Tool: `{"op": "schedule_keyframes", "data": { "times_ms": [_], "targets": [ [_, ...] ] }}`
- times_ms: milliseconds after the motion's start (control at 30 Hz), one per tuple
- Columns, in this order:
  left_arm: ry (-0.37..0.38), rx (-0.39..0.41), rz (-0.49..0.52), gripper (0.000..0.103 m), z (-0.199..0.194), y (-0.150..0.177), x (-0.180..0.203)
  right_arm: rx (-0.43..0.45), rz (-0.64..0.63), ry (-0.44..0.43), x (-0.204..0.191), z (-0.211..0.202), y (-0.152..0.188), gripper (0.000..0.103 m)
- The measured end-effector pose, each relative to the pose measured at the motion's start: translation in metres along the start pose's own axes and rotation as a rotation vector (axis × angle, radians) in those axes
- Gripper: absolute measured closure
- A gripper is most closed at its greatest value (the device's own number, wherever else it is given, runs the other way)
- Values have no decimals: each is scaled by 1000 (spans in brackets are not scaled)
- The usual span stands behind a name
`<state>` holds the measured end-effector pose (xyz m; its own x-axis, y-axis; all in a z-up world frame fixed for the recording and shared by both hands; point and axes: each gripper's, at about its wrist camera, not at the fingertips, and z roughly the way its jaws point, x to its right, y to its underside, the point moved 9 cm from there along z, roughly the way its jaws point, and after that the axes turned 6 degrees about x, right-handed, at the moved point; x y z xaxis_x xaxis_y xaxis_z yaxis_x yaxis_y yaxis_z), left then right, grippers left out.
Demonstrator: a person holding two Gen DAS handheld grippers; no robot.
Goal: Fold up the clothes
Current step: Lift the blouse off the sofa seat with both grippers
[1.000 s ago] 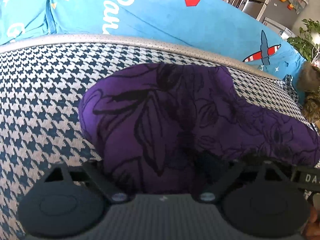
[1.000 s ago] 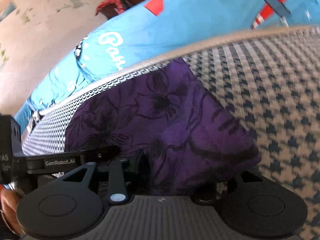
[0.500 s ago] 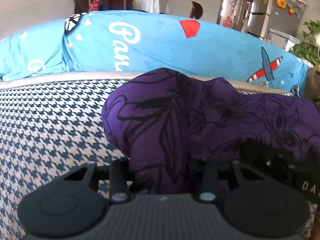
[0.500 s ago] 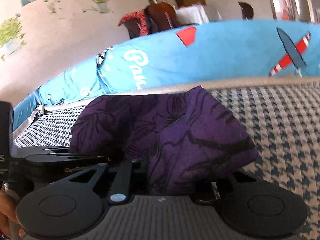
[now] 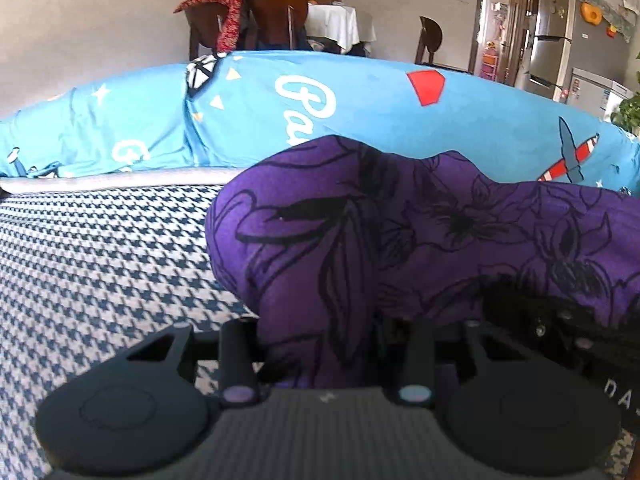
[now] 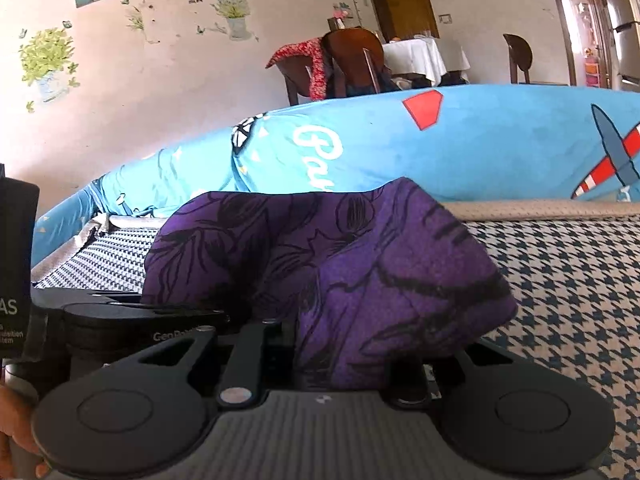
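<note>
Left wrist view. The left gripper [image 5: 332, 344] is seen closed on the near edge of a purple floral garment [image 5: 420, 240]; cloth is bunched between the fingers and rises in front of the lens. The garment is held up off the houndstooth surface [image 5: 100, 264], though its far part is hidden by its own bulk, so contact there cannot be told. At the lower right of the frame a second black tool is seen against the cloth, probably the right gripper [image 5: 560, 332]. A blue printed cover [image 5: 360, 112] lies behind, along the far edge of the surface.

Right wrist view. The right gripper [image 6: 340, 356] is likewise clamped on the purple floral garment [image 6: 340, 272], fabric being pinched between its fingers and draped over them. The left gripper [image 6: 120, 312] is seen just beside it at the left, both on the same edge of cloth. The houndstooth surface [image 6: 560, 280] is bare to the right. A person's hand [image 6: 12, 440] is glimpsed at the lower left corner.

Progress. The garment is judged gripped and raised at two neighbouring points, with the fold itself not yet laid down. The edge is still to be carried over, set flat and released; whether earlier folds exist cannot be read from the crumpled cloth.
</note>
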<state>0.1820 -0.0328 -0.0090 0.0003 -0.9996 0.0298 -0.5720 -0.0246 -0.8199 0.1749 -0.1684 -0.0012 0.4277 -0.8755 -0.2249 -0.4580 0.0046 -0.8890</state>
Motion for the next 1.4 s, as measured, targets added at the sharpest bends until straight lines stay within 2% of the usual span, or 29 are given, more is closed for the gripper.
{"op": "schedule_keyframes", "data": {
  "times_ms": [900,1400],
  "targets": [
    [-118,61,-39,65,-39,-17,-59,60,-38,-86,-67,8,-19,80],
    [-217,81,-59,65,-47,-17,-94,75,-39,-138,-100,25,-18,80]
  ]
}}
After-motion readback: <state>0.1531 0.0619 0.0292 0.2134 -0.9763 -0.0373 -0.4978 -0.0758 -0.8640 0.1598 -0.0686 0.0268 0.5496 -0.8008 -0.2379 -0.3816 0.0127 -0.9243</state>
